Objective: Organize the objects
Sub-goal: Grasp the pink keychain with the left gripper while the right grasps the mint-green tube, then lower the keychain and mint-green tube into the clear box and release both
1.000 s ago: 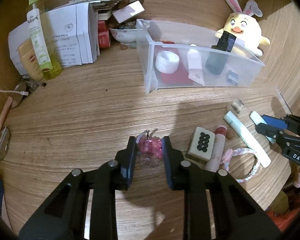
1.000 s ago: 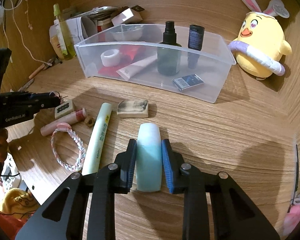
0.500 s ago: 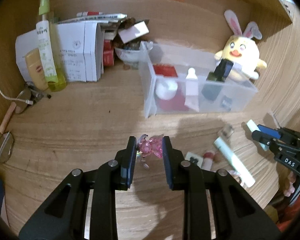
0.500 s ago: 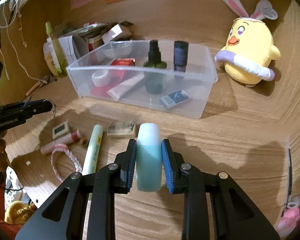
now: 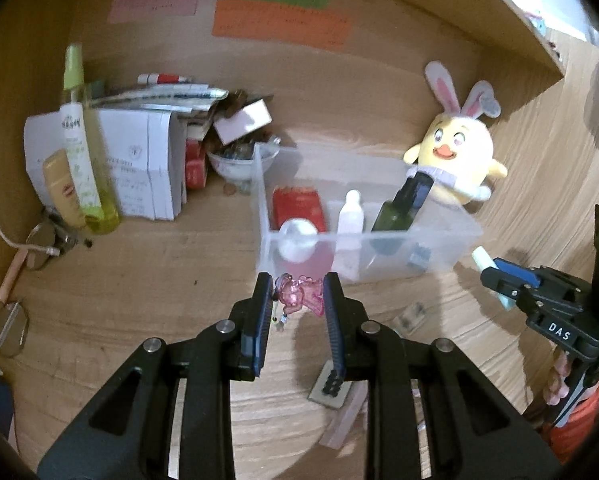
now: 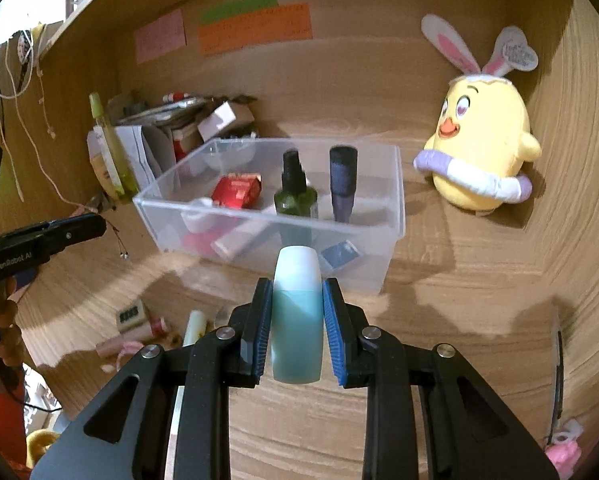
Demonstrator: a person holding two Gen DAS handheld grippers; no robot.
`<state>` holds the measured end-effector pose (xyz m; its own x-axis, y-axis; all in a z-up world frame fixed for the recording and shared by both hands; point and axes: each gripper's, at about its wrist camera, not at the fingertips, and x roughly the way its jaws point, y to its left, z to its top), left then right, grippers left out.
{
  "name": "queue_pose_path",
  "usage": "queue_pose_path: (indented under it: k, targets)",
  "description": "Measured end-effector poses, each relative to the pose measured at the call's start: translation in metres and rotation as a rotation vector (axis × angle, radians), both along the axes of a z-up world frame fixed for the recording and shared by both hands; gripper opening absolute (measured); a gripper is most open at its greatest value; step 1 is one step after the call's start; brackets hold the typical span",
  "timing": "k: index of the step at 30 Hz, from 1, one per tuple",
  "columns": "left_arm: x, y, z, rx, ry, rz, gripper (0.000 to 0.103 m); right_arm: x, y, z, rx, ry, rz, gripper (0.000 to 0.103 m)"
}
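1. The left gripper (image 5: pixel 297 300) is clamped on a small pink translucent charm (image 5: pixel 301 295), with a thin beaded string dangling from it. The charm hangs clear of the wooden desk (image 5: pixel 139 280), just in front of the near wall of the clear plastic bin (image 5: pixel 363 236).

2. The right gripper (image 6: pixel 296 312) is clamped on a teal bottle with a white cap (image 6: pixel 297 316), the cap pointing toward the bin (image 6: pixel 259 256). It too is off the desk, on the near side of the bin.

3. So the step in hand looks like the carry: both items are picked up and neither is in the bin yet.

4. The bin already holds a red box (image 6: pixel 236 191), a dark green spray bottle (image 6: pixel 295 200), a dark upright tube (image 6: pixel 342 184), a white tube lying flat and a small blue card. Free floor space seems to be toward its right and far parts.

5. The next move, as I judge it, calls for taking each load over the near rim, lowering it into a gap without knocking the two upright bottles, then parting the jaws.

6. A mahjong tile (image 6: pixel 130 314), a pale green tube (image 6: pixel 195 326) and other small bits lie on the desk to the near left, not yet sorted.
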<state>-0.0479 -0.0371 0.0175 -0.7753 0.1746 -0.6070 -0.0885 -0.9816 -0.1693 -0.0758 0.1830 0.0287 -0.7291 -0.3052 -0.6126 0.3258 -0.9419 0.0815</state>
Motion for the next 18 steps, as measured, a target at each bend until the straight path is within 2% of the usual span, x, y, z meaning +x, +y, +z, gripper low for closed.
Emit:
queue_pose_path:
  k: [11, 18]
  targets:
    - [-0.003, 0.014, 0.029, 0.001, 0.086, -0.024, 0.025, -0.004, 0.001, 0.027, -0.042, 0.073, 0.009, 0.023]
    - [-0.011, 0.023, 0.043, 0.043, 0.130, -0.043, 0.025, -0.011, 0.000, 0.043, -0.027, 0.129, -0.009, 0.023]
